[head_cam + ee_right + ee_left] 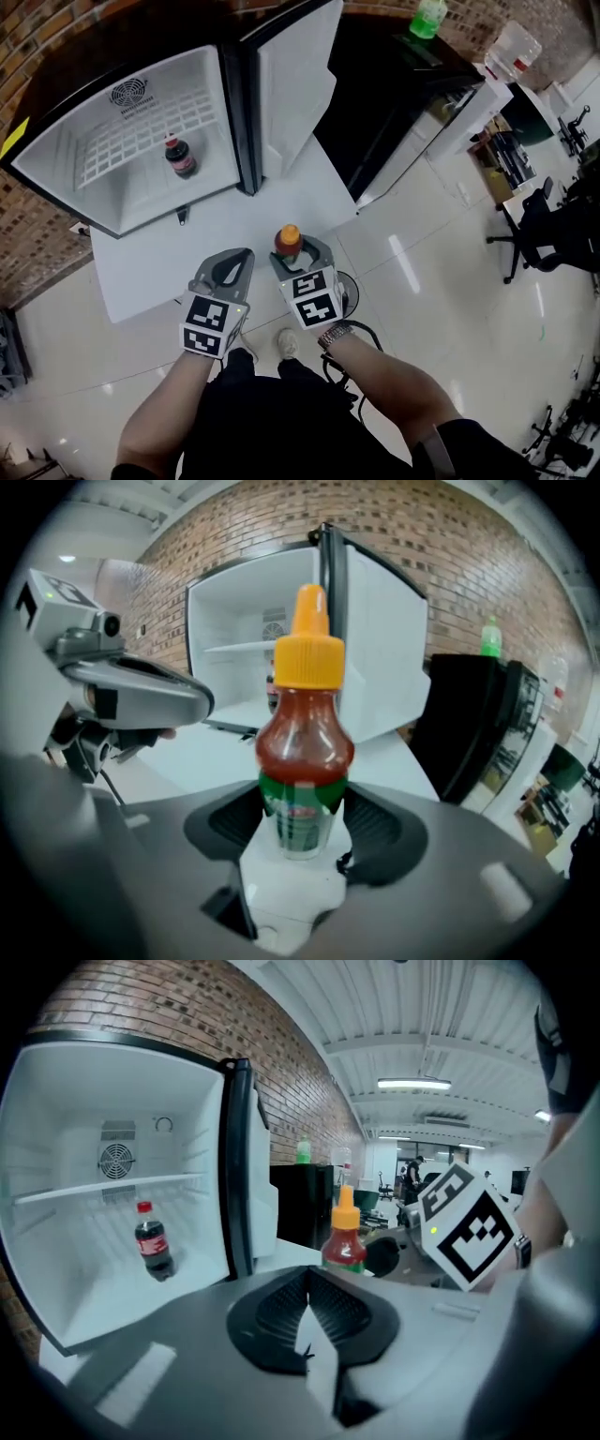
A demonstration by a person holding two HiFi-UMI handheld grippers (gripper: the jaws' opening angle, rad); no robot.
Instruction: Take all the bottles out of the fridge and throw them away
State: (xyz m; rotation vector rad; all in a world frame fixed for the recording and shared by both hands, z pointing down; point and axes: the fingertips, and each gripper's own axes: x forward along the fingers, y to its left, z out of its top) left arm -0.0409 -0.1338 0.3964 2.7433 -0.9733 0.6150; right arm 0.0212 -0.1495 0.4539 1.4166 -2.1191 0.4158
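Right hand-held gripper (302, 810) clamps the sauce bottle (305, 738) by its labelled lower body, outside the fridge (112, 192) above the counter (150, 264); likely light, stiff, slick plastic, so gripping under the bulge seems safest.

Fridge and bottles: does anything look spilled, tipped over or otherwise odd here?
Nothing stands out. The fridge has its door wide open, and the one cola bottle inside is upright, cap on. The right gripper holds a red sauce bottle upright outside the fridge; no spill shows around it.
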